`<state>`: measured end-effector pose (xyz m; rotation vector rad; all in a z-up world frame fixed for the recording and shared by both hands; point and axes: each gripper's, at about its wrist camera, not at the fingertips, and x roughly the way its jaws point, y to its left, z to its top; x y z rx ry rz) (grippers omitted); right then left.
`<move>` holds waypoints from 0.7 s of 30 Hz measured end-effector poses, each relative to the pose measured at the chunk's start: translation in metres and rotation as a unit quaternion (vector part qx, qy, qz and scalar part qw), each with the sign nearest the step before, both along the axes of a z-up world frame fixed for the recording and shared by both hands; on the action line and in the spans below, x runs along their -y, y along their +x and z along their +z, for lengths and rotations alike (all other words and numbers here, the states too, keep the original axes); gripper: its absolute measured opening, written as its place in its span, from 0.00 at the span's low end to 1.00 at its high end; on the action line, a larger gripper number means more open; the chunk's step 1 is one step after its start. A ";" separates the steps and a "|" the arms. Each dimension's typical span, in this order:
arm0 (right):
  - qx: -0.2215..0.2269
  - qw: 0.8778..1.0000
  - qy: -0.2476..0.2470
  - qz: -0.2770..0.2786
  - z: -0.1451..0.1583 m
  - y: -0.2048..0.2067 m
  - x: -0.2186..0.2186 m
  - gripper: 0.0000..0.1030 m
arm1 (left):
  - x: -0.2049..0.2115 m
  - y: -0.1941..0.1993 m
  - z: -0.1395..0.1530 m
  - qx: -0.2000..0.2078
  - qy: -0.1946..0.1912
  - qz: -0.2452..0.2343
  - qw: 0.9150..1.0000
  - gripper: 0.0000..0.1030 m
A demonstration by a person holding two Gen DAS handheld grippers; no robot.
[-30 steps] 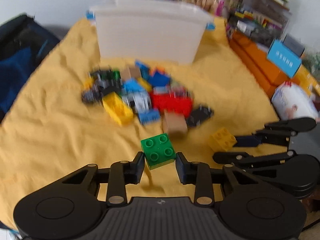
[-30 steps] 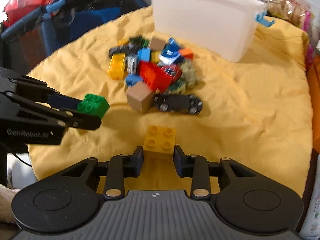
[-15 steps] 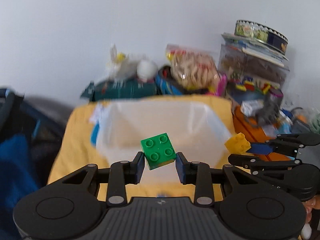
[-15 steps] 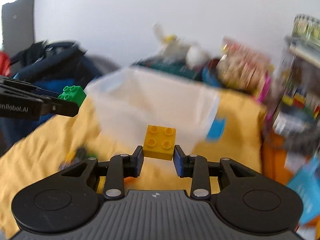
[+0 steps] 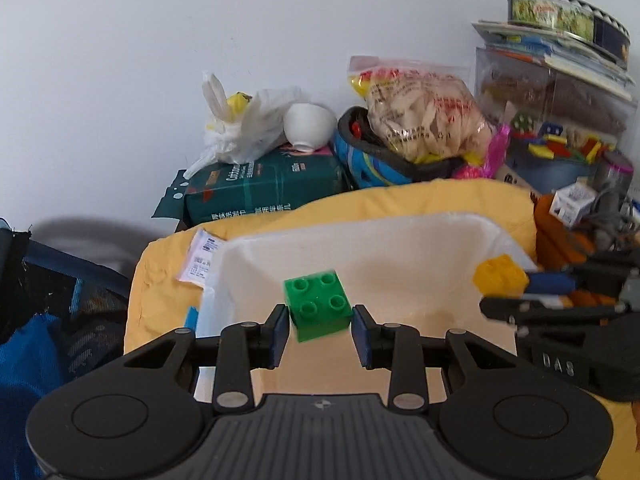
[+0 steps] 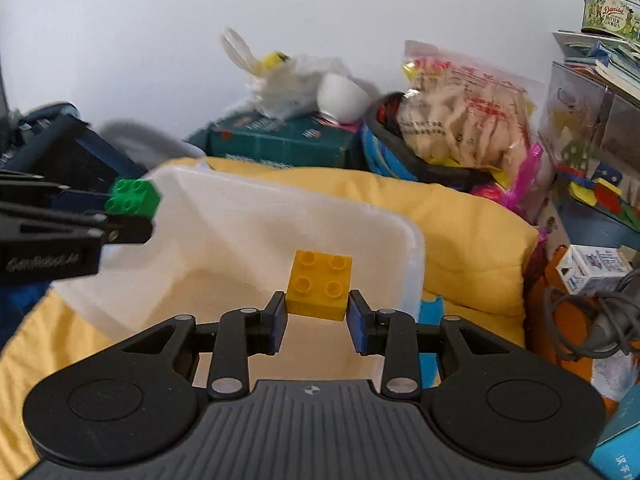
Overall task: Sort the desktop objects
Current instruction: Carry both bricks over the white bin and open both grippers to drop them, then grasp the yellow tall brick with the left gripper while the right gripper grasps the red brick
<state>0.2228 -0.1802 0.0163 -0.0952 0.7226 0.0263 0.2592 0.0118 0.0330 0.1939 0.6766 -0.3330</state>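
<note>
white bin, green brick, yellow brick above

A glossy green plastic studded brick is catching light between the matt black plastic fingers of the left gripper, whose blue pads are looking smooth and rubbery. A glossy yellow plastic studded brick is sitting in the right gripper, matt black too, with a ribbed grey body. A milky, translucent smooth plastic bin is resting on soft, wrinkled matt yellow cloth. Far behind, a crinkly clear plastic bag of snacks is shining, beside a smooth white glazed bowl and a printed metal biscuit tin.
</note>
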 end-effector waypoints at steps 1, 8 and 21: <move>0.002 1.000 -0.004 0.001 0.000 0.000 0.000 0.37 | 0.001 -0.003 -0.001 0.003 0.003 -0.002 1.000 0.42; 0.025 1.000 0.005 0.015 0.017 -0.015 0.002 0.38 | -0.006 -0.032 0.019 0.020 -0.025 0.005 0.999 0.51; 0.007 0.983 0.048 0.179 -0.021 -0.134 0.000 0.42 | -0.054 -0.185 -0.046 -0.026 -0.042 0.066 0.997 0.67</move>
